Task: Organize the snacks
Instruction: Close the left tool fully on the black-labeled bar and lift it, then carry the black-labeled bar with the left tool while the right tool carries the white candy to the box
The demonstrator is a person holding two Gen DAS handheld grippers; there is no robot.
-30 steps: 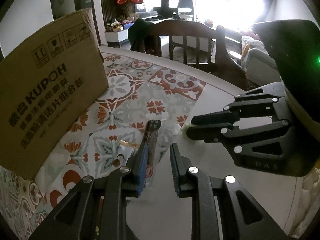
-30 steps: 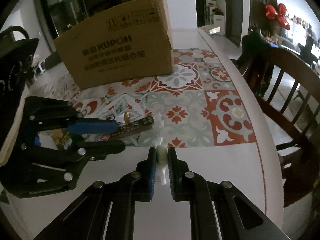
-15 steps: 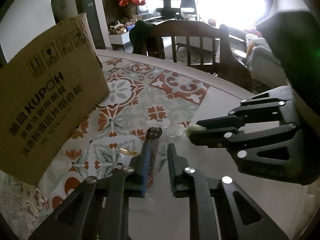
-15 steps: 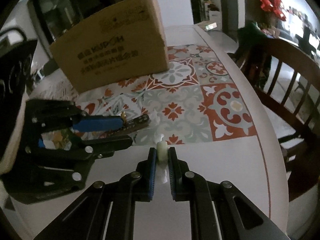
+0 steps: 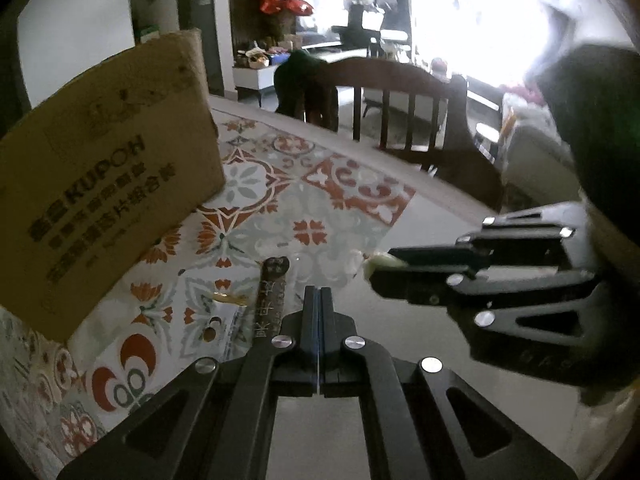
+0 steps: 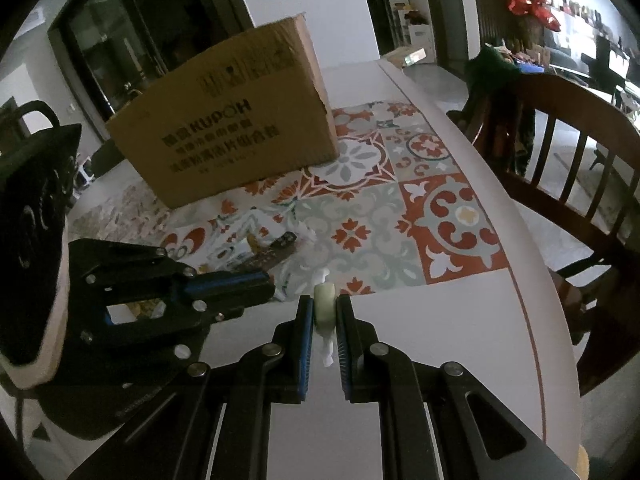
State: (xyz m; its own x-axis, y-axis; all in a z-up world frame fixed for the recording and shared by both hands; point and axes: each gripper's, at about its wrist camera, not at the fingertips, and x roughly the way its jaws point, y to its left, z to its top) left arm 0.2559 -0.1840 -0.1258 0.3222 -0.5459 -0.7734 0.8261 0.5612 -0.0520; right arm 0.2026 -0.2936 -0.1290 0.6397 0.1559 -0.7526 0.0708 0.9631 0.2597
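The right claw point(image 6: 323, 314) pinches a pale wrapped candy point(image 6: 324, 310) above the desk point(image 6: 420, 320) — long axis upright, twisted wrapper ends pointing up and down. The left claw point(image 5: 319, 300) is pressed together, gripping nothing visible. Only the left view shows the dark snack bar point(image 5: 270, 300) lengthwise — pointing away, just left of that claw.

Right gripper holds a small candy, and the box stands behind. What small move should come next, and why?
Probably carry the candy up toward the box. The right gripper is shut on it, lifted off the table, and the box is where snacks would likely go.
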